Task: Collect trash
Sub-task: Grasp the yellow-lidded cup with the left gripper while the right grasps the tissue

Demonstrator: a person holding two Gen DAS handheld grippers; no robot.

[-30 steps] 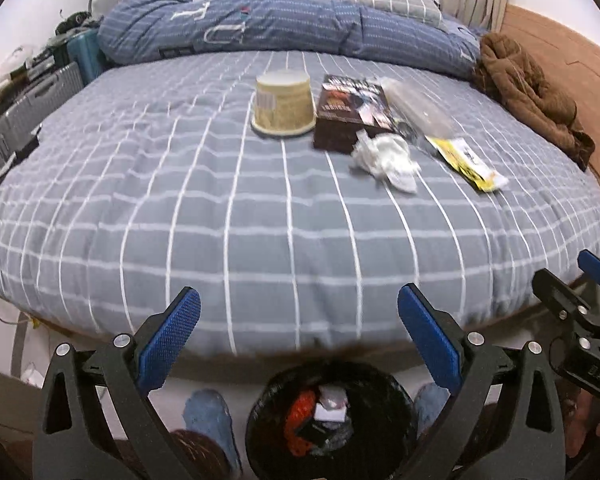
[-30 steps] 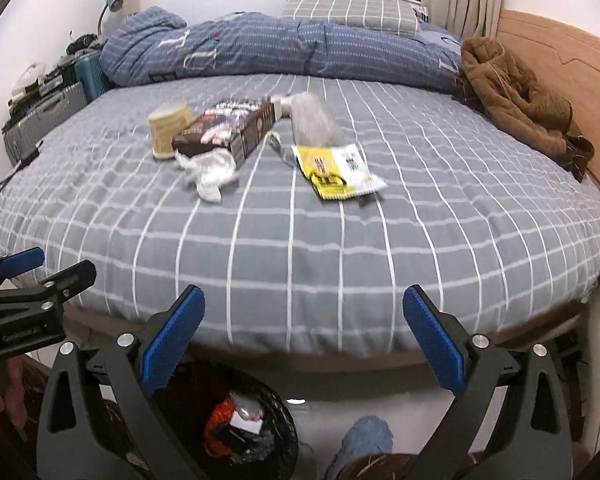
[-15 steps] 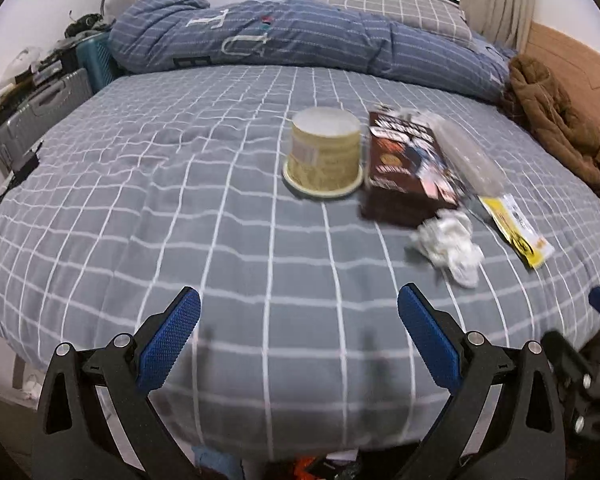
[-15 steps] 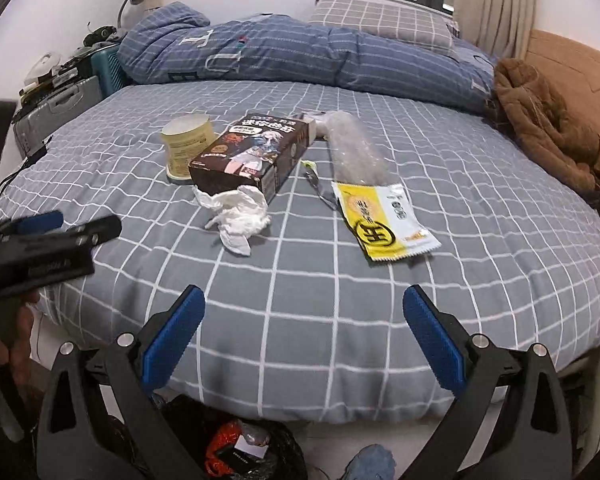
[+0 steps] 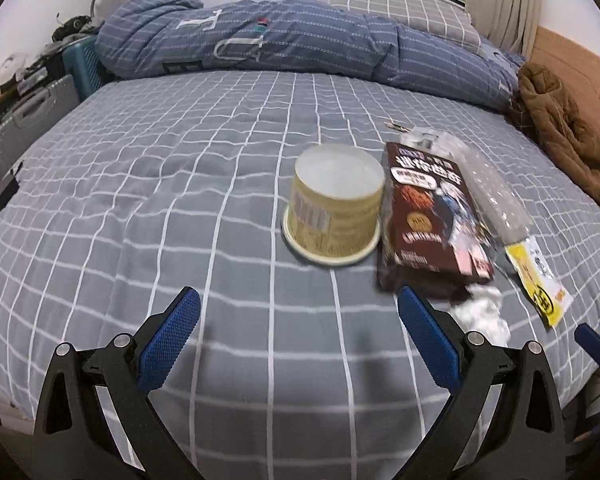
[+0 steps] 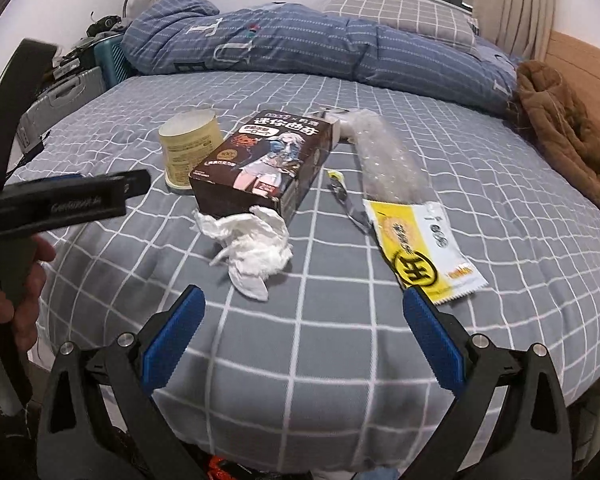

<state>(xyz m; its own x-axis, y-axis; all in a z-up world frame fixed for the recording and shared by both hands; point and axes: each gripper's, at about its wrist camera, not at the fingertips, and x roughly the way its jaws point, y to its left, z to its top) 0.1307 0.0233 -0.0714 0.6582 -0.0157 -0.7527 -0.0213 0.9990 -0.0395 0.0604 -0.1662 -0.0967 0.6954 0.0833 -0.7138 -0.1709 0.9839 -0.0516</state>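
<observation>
A: Item one, left gripper point(image 5: 298, 334). State?
B: Jaws spread wide, empty, over the grey checked bed point(image 5: 148, 184). Upturned cream tub point(image 5: 334, 216) lies ahead, slightly right of centre, apart from the fingers.

A: Item two, right gripper point(image 6: 302, 332).
B: Spread likewise, holding nothing. Crumpled white tissue point(image 6: 252, 246) lies just ahead between the fingers' lines, not touched.

A: Remaining trash?
B: Brown printed box point(image 6: 266, 164) lying flat, touching the tissue's far edge, tub beside its left. Clear plastic wrap point(image 6: 384, 160) right of the box. Yellow-and-white sachet point(image 6: 424, 250) at the wrap's near end, its near corner close by the right finger.

A: Edges, open room?
B: Wide bare sheet left of the tub. Folded blue duvet point(image 5: 300, 36) along the far side; brown jacket point(image 6: 560, 128) at the right edge. Near edge of the bed falls away beneath the right gripper. A hand point(image 6: 12, 280) grips the left tool at the left margin.
</observation>
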